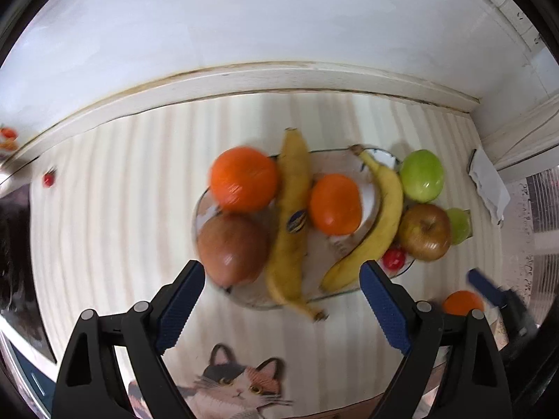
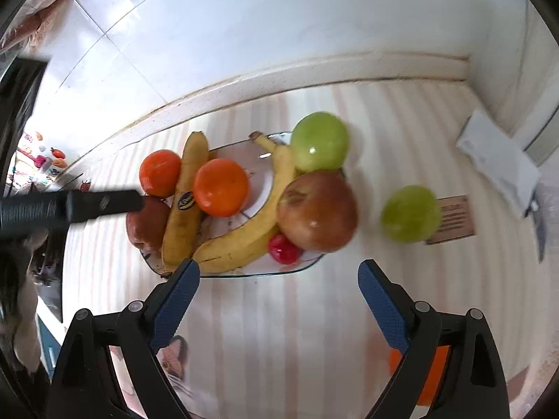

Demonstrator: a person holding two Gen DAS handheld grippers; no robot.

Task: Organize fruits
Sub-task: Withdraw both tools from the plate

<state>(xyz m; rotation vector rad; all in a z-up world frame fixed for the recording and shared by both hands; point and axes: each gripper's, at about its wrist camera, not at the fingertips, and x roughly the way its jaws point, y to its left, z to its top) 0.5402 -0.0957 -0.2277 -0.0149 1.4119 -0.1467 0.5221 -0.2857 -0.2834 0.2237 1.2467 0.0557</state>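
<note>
A glass plate (image 1: 369,198) on the striped cloth holds two oranges (image 1: 244,178) (image 1: 335,204), two bananas (image 1: 290,216) (image 1: 379,223), a dark red apple (image 1: 230,248), a red-brown apple (image 1: 424,232), a green apple (image 1: 422,174) and a small red fruit (image 1: 393,257). My left gripper (image 1: 283,279) hovers open over the plate's near edge with nothing between its fingers. My right gripper (image 2: 279,276) is open too, just short of the plate (image 2: 297,272). A second green apple (image 2: 410,213) lies off the plate to the right. A third orange (image 2: 426,377) sits on the cloth behind the right finger.
A white wall and raised ledge (image 1: 279,80) close off the far side. A folded white cloth (image 2: 499,160) and a brown card (image 2: 454,218) lie at the right. A cat-print mat (image 1: 234,384) is near me. The left tool's black body (image 2: 87,206) crosses the right wrist view.
</note>
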